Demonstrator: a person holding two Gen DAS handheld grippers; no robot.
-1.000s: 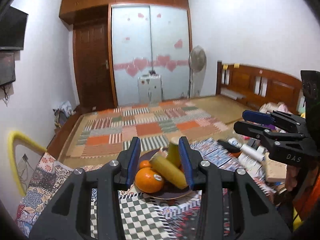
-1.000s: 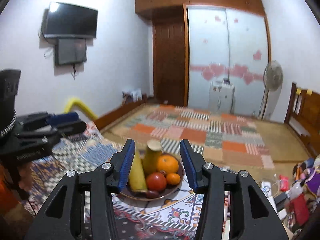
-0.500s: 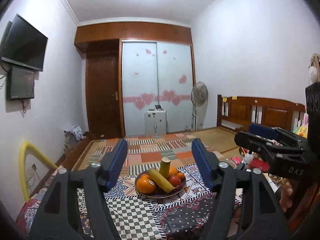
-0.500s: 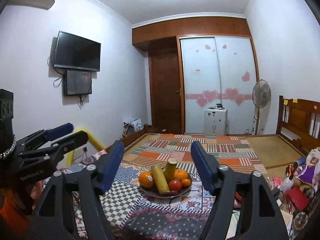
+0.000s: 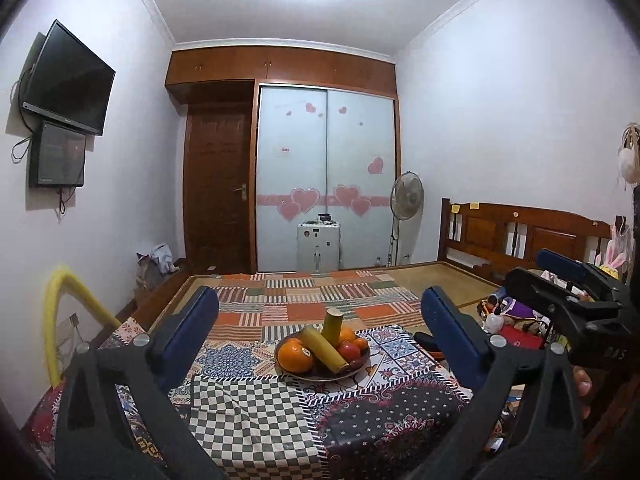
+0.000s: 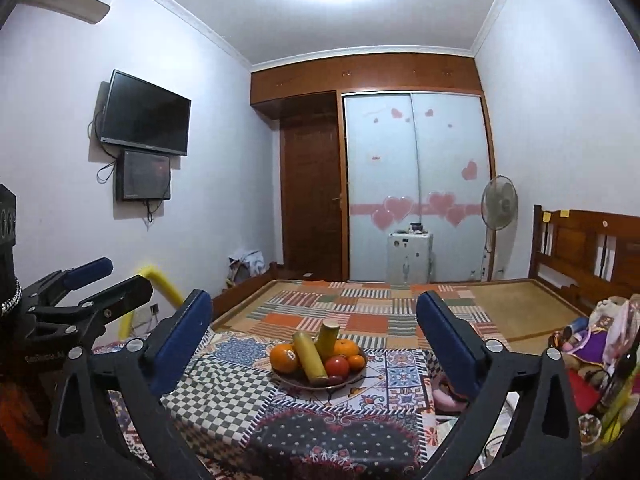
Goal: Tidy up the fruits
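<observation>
Fruit bowl [image 5: 322, 375] sitting heaped between just-widened, empty left gripper [image 5: 320, 326] and right gripper [image 6: 313, 322], risking propped yellow stalks [image 5: 322, 345] toppling if nudged.

The left tongs [image 5: 320, 322] were black plastic arms shaped like open triangles, each tipped with a long blue pad [image 5: 192, 326] and fixed by silver screws. The right tongs [image 6: 314, 322] matched them: black frame, blue pads [image 6: 448, 340], silver screws. White lettering marked each black body where the other camera caught it.
</observation>
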